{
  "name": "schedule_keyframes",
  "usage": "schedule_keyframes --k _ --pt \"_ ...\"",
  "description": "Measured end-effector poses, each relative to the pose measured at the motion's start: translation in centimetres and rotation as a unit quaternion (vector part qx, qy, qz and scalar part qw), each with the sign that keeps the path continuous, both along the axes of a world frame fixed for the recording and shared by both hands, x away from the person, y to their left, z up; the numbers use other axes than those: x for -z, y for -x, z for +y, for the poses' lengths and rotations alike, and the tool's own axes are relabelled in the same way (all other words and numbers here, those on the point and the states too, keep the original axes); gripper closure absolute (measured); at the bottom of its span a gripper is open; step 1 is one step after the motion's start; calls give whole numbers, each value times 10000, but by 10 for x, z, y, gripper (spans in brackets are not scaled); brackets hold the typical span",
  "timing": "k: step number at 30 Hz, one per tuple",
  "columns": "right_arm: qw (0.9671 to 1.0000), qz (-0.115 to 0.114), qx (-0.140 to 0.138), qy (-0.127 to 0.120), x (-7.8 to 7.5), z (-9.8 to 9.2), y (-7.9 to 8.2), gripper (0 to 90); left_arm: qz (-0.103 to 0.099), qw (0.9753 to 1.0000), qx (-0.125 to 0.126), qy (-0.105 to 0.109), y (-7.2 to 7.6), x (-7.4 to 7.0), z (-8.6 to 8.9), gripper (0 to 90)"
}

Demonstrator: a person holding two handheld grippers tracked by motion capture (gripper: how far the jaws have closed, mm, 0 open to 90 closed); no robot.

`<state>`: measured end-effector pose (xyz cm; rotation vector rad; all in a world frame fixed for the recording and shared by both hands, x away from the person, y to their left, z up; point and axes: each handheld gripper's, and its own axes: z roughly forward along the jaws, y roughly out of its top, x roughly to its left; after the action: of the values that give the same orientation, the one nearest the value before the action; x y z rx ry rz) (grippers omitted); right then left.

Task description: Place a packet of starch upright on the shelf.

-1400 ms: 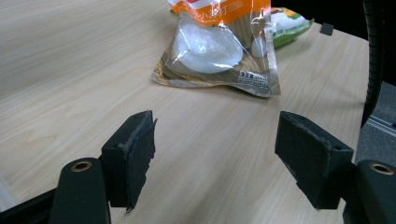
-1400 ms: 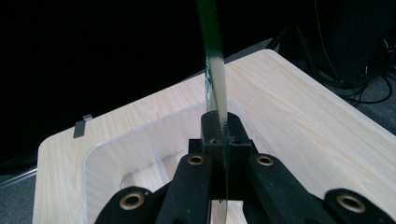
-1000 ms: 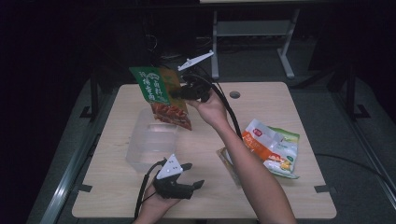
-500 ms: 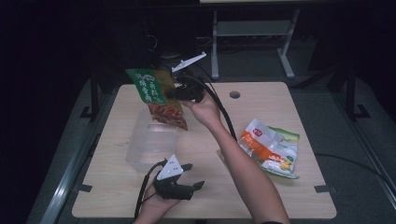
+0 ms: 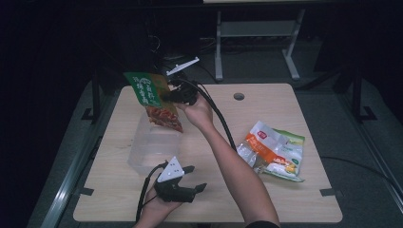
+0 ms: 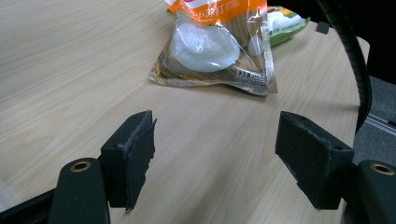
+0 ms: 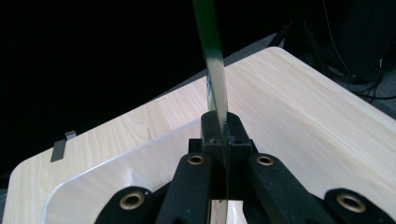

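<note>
Hanging from the right tongs [image 5: 170,95] at the far left of the wooden surface [image 5: 285,204], a green-topped snack packet [image 5: 154,99] with reddish contents is pinched by its side edge, its lower end dangling just above the far part of a clear plastic container [image 5: 152,147]. Seen along the right tongs [image 7: 218,128], the packet [image 7: 212,60] shows edge-on as a thin green strip rising straight up from between the two black jaws, which are clenched tight on it, with the pale rim of the container [image 7: 116,158] below and the wood beyond. The container stands on the left half of the surface, between the raised packet and the left tongs [image 5: 192,178], which rest near the front edge in the person's left hand [image 5: 157,211], pointing to the right. The left tongs [image 6: 215,154] are released, their padded jaws spread wide with bare wood between them and nothing in their grip. A short way beyond them lies an orange and clear food bag [image 6: 219,42], flat on the wood and apart from the jaws; from above it sits at the right of the surface [image 5: 263,147], overlapping a green and white bag [image 5: 292,152]. The right forearm [image 5: 233,166] reaches diagonally across the middle, and a black cable [image 5: 221,118] trails beside it.
</note>
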<state>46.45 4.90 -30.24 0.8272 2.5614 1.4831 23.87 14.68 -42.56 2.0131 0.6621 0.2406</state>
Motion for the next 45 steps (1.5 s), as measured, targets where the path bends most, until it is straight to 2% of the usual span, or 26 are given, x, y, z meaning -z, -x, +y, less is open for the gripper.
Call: schedule_keyframes --k 6,10,14,15,18,24,28,32,36,39,45 --pt "9999 90 83 -38 18 3 -4 899 -46 10000 -14 -29 1 -1 1 277" --pt "9997 132 112 -166 28 1 -5 900 -54 10000 -42 -10 1 -1 2 278" --pt "9998 155 117 -82 34 1 -6 899 -48 10000 -22 -41 1 -1 1 277" --pt "9998 181 103 16 39 2 -6 898 -62 10000 -1 -37 2 -1 0 278" --pt "9997 207 88 -77 44 -2 -7 898 -62 10000 0 -65 2 -1 0 278" --pt "9998 191 70 -12 50 -10 -7 896 -32 10000 -26 -83 1 0 1 278" --pt "9997 235 83 -69 51 -13 -9 892 -34 10000 -45 -58 1 1 0 277" --pt "9998 163 69 93 49 -13 -8 812 -18 10000 -5 -87 0 1 -1 277" --pt "9993 265 106 250 45 -19 -7 681 13 10000 -3 -97 0 1 -2 276" --pt "9991 274 154 299 42 -27 -5 617 8 10000 -30 -85 -1 1 -2 276" --pt "9986 283 201 409 37 -40 -1 575 39 9999 -81 -60 -2 1 -1 276"
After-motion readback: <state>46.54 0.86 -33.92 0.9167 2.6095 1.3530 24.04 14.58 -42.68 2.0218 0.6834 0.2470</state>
